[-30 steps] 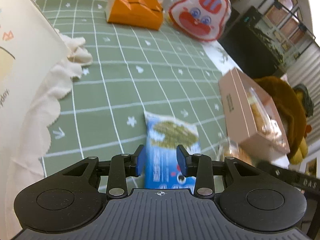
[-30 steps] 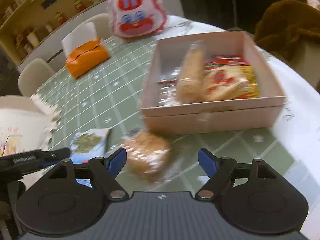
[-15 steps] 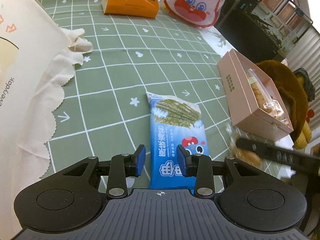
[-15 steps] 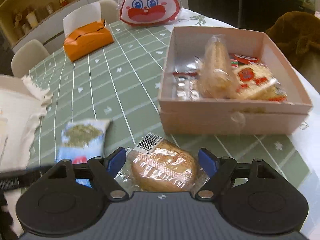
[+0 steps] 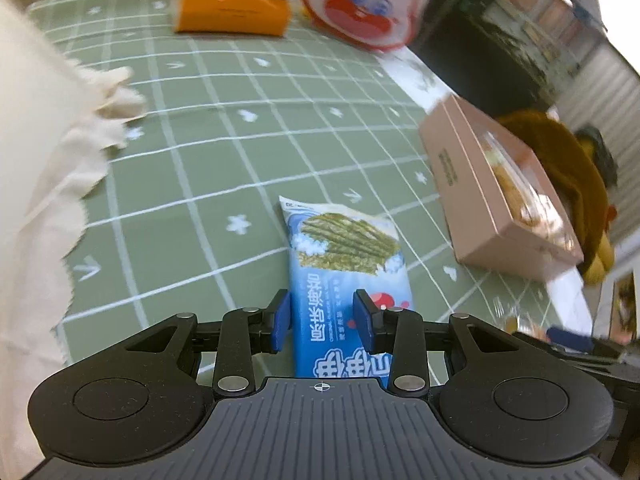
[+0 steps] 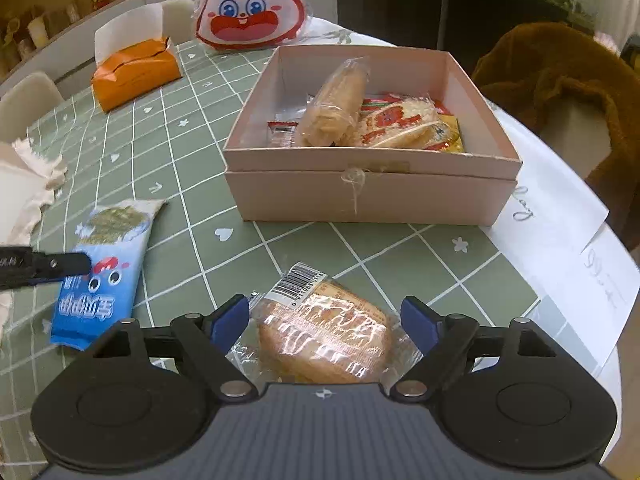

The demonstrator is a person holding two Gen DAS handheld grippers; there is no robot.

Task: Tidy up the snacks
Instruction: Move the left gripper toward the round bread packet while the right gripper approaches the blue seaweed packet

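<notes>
Since a second ago the right gripper (image 6: 324, 320) has come down over the wrapped cake (image 6: 324, 338), which now lies between its two blue fingers, and the jaws are opening wide with neither pad touching the wrapper. Beside it, the left gripper (image 5: 322, 320) has barely shifted: it hangs over the near end of the blue seaweed snack packet (image 5: 346, 276), jaws at a middling gap, and whether the pads press the packet cannot be told.

One green checked tablecloth (image 6: 192, 208) covers the table. On it stands one pink box (image 6: 372, 192), open, holding several wrapped snacks: at least two pale rice-cracker packs and some red and yellow packets beneath. Far off sit one rabbit-face bag (image 6: 248, 8) and one orange tissue pack (image 6: 136, 74). One cake and one seaweed packet lie outside the box, in front of it.
</notes>
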